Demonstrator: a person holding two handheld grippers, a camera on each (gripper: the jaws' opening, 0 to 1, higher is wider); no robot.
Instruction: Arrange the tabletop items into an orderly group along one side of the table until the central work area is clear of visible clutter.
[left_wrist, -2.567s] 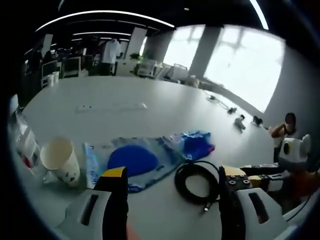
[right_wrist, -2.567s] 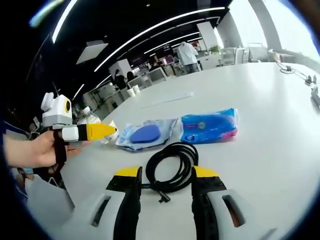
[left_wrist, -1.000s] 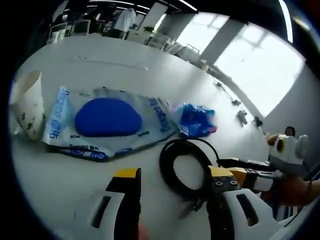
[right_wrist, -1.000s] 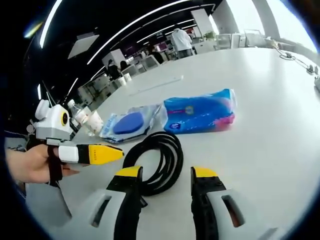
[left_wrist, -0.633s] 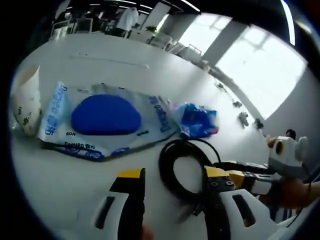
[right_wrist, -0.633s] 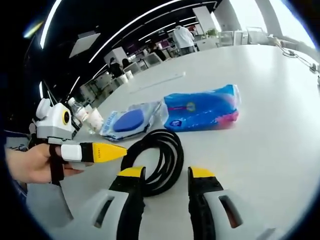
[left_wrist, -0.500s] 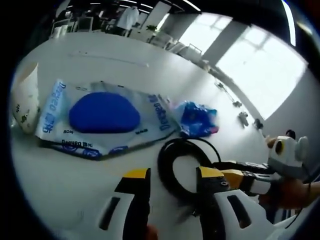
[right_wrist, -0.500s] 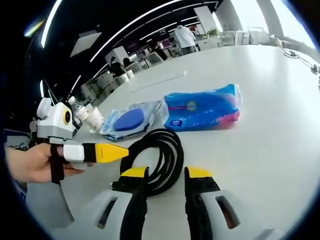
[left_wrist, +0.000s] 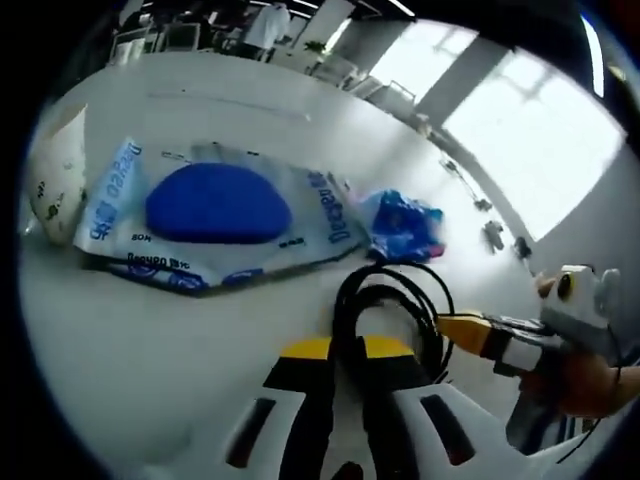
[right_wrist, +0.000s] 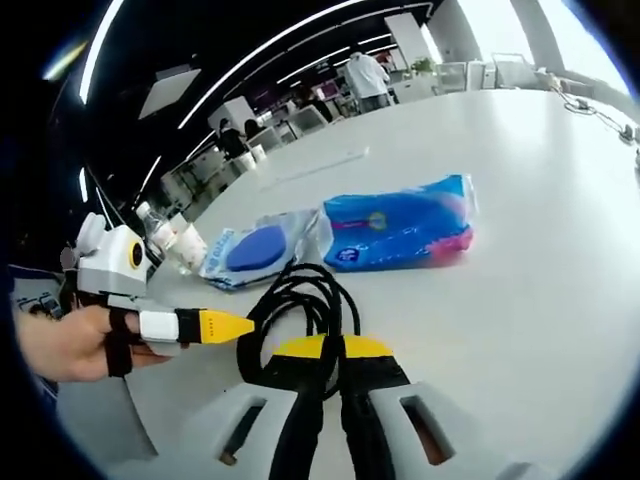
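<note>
A coiled black cable lies on the white table. My left gripper is shut on the coil's near side. My right gripper is shut on the cable too. Each gripper appears in the other's view: the right gripper at the coil's right edge, the left gripper, held by a hand, at the coil's left edge. Beyond the cable lie a clear packet with a blue pad and a blue tissue pack.
A paper cup stands left of the pad packet, with cups and a bottle near the table's edge. A long white strip lies farther back. Small items and cords sit at the far side. People stand among desks in the background.
Both grippers have gone from open astride the cable to shut on it. The coil is now squeezed into a narrower loop. Both views moved slightly closer.
</note>
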